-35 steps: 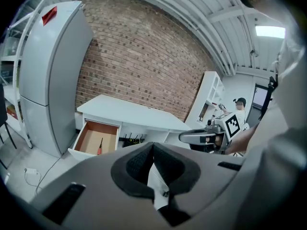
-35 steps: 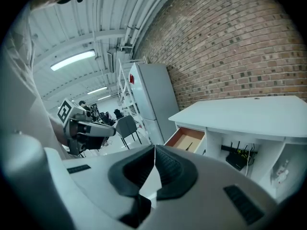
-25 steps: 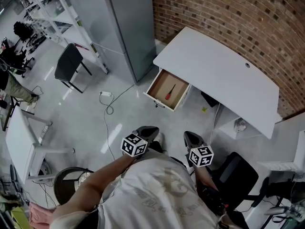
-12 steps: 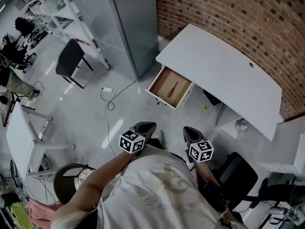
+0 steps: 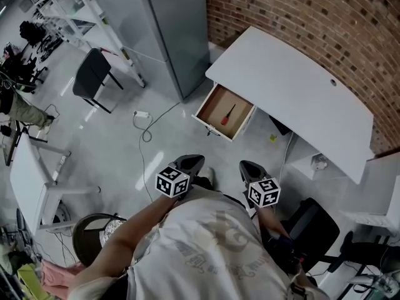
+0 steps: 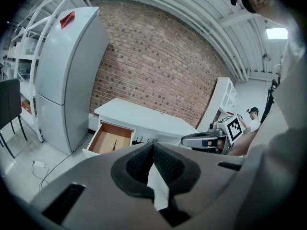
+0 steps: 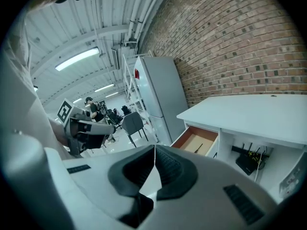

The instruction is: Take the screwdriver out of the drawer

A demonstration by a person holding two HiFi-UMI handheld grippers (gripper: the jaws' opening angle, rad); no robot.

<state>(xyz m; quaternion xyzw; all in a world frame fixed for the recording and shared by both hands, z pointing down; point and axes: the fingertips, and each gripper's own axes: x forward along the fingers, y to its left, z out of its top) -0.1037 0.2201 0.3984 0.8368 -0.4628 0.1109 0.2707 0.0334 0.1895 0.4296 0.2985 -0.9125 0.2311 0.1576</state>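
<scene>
The wooden drawer stands pulled out from the white desk. A screwdriver with a red handle and dark shaft lies loose on its bottom. Both grippers are held side by side at the person's chest, well short of the drawer, with bare floor between. My left gripper is shut and holds nothing. My right gripper is shut and holds nothing as well. The left gripper view shows its jaws together, with the drawer far ahead. In the right gripper view the drawer and screwdriver lie beyond the shut jaws.
A tall grey fridge stands left of the desk against the brick wall. A power strip and cable lie on the floor near the drawer. A black chair stands far left, another at lower right. A router sits under the desk.
Both grippers have edged a little forward toward the desk, still side by side. Their jaws have stayed shut.
</scene>
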